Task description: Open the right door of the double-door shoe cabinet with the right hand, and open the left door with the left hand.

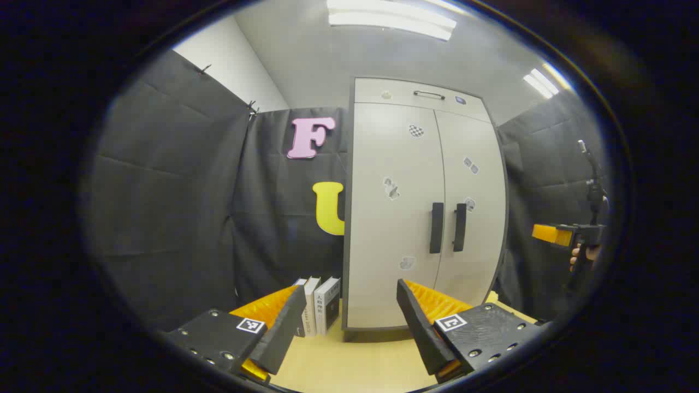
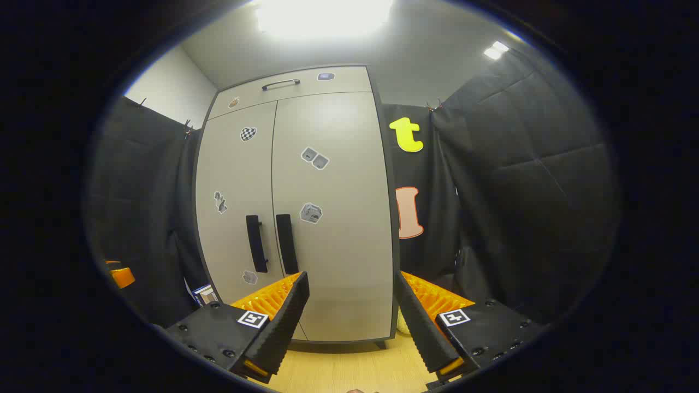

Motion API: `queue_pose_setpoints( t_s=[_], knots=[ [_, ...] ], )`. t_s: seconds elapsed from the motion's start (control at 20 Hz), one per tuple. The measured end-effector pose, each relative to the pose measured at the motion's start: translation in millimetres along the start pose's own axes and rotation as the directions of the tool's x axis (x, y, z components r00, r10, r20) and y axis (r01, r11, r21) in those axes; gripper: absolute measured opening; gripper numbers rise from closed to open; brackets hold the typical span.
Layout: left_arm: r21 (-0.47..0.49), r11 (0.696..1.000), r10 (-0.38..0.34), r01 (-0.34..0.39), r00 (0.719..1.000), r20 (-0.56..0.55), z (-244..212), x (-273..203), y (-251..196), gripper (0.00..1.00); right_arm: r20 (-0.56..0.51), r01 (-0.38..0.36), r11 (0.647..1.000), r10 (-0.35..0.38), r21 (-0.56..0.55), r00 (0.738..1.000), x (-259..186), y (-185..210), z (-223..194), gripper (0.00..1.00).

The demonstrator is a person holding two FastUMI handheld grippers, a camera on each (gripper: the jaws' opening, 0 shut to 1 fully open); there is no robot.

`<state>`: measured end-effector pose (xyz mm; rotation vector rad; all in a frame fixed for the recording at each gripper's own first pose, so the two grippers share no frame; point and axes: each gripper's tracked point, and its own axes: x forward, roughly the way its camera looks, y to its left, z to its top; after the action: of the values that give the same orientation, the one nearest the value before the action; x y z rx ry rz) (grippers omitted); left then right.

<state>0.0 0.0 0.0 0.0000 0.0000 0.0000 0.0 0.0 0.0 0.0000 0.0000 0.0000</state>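
Note:
A pale grey double-door shoe cabinet point(image 1: 393, 164) stands ahead with both doors closed. Two dark vertical handles sit side by side at the centre seam: the left door handle point(image 1: 436, 227) and the right door handle point(image 1: 460, 227). In the right gripper view the same cabinet point(image 2: 327, 218) is closer, with its left handle point(image 2: 256, 243) and right handle point(image 2: 287, 236). My left gripper point(image 1: 349, 303) is open, well short of the cabinet. My right gripper point(image 2: 349, 297) is open too, aimed at the right door's lower panel, right of the handles. The right gripper point(image 1: 552, 234) also appears far right, held by a hand.
A narrow drawer with a metal handle point(image 1: 428, 94) tops the cabinet. Three books point(image 1: 319, 305) stand on the wooden surface point(image 1: 355, 360) left of the cabinet. Black cloth walls close in on both sides. The left gripper's tip point(image 2: 121, 274) pokes in at the far left.

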Motion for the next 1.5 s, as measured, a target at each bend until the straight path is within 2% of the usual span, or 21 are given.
queue_pose_setpoints(
  t_s=[0.25,0.45,0.75,1.05,1.25,1.5],
  knots=[
    [0.031,0.999,-0.013,0.014,0.999,-0.035,-4,9,-12,0.98,-0.025,0.013,1.000,-0.013,0.012,1.000,-7,2,-9,0.98],
    [-0.001,1.000,-0.019,0.019,0.999,-0.040,-4,11,-13,0.98,-0.030,0.021,1.000,-0.021,0.005,0.999,-9,1,-10,0.98],
    [0.002,1.000,0.013,-0.013,0.999,-0.044,-7,4,-2,0.98,-0.055,-0.001,1.000,0.002,0.022,0.999,-9,10,-12,0.98],
    [0.004,1.000,0.008,-0.008,0.998,-0.057,-14,-6,-11,0.98,-0.039,-0.049,0.999,0.049,-0.001,0.998,13,28,16,0.98],
    [0.048,0.999,0.005,-0.001,0.997,-0.071,-21,-11,-22,0.98,-0.024,-0.093,0.996,0.092,-0.013,0.995,35,50,41,0.98],
    [0.048,0.999,-0.009,0.013,0.996,-0.092,-33,-21,-30,0.98,-0.005,-0.128,0.991,0.128,0.026,0.992,67,81,65,0.98]
  ],
)
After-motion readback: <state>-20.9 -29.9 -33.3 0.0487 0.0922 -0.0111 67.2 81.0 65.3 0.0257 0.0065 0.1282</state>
